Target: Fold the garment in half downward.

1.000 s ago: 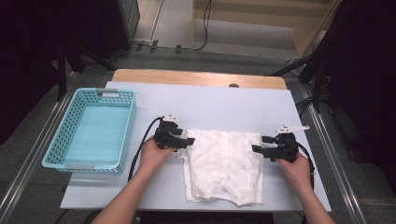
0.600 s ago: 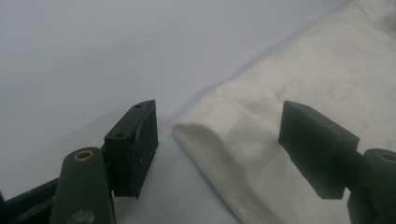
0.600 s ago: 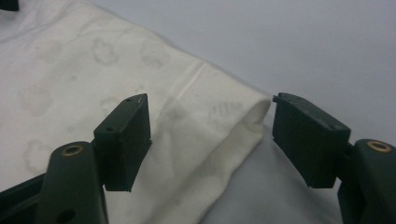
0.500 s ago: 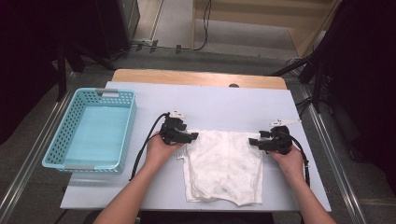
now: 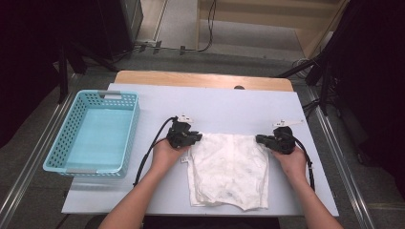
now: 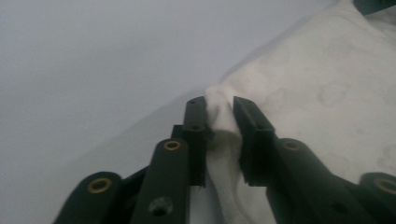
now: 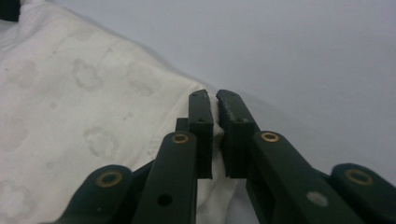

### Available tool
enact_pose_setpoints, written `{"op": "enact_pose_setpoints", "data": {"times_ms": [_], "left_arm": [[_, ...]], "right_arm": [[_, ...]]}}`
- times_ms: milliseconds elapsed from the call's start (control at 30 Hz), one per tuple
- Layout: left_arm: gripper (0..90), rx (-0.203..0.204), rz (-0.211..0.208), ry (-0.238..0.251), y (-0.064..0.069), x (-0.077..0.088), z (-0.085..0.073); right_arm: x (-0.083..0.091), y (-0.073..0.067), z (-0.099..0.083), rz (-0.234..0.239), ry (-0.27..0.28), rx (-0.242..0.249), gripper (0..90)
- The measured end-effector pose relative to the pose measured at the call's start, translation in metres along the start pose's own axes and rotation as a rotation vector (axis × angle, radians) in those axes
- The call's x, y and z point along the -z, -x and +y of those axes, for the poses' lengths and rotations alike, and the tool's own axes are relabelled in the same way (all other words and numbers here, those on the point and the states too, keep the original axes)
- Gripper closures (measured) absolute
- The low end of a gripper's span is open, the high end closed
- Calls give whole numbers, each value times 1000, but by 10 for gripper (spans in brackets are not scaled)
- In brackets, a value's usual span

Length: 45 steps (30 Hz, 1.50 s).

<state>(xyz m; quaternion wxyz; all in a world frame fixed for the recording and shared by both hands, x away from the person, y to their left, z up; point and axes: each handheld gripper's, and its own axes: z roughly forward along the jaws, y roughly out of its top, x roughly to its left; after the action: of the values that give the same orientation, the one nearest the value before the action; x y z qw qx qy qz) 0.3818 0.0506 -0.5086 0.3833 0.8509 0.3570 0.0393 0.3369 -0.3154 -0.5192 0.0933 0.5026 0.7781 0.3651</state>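
Both sets of jaws have just closed: left gripper (image 6: 219, 105) and right gripper (image 7: 215, 95) each pinch a far corner of the white garment (image 5: 229, 167), probably ready for folding.

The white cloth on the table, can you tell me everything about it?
The white cloth is a soft folded garment with faint flower-like prints. It lies flat on the pale table, right of the blue basket. The left gripper pinches its far left corner, and the right gripper pinches its far right corner.
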Motion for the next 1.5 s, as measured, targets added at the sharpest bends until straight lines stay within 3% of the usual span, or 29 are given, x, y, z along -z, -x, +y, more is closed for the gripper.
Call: {"op": "enact_pose_setpoints", "data": {"times_ms": [100, 167, 267, 600, 900, 1000, 1200, 1367, 1500], "left_arm": [[850, 34, -15, -8, -2, 1, 2], [851, 48, -13, 19, -4, 6, 5], [862, 52, -21, 52, -7, 14, 12], [861, 46, -8, 74, -18, 17, 29], [860, 71, -13, 93, -29, 20, 42], [859, 80, -22, 80, -32, 20, 47], [856, 93, -20, 101, -38, 20, 55], [635, 137, 9, 91, -44, 19, 50], [546, 151, -12, 82, -46, 24, 47]], "right_arm": [[4, -1, 3, -4, -2, 1, 836], [9, 1, 5, -3, 12, -8, 837], [17, 3, 9, -3, 40, -23, 839], [18, 11, 33, -8, 68, -27, 840], [15, 15, 50, -6, 72, -16, 838], [15, 17, 55, -4, 84, -25, 835], [14, 21, 64, -9, 109, -35, 829], [9, 25, 61, -56, 84, -39, 575], [12, 30, 59, -14, 74, -82, 468]]}}
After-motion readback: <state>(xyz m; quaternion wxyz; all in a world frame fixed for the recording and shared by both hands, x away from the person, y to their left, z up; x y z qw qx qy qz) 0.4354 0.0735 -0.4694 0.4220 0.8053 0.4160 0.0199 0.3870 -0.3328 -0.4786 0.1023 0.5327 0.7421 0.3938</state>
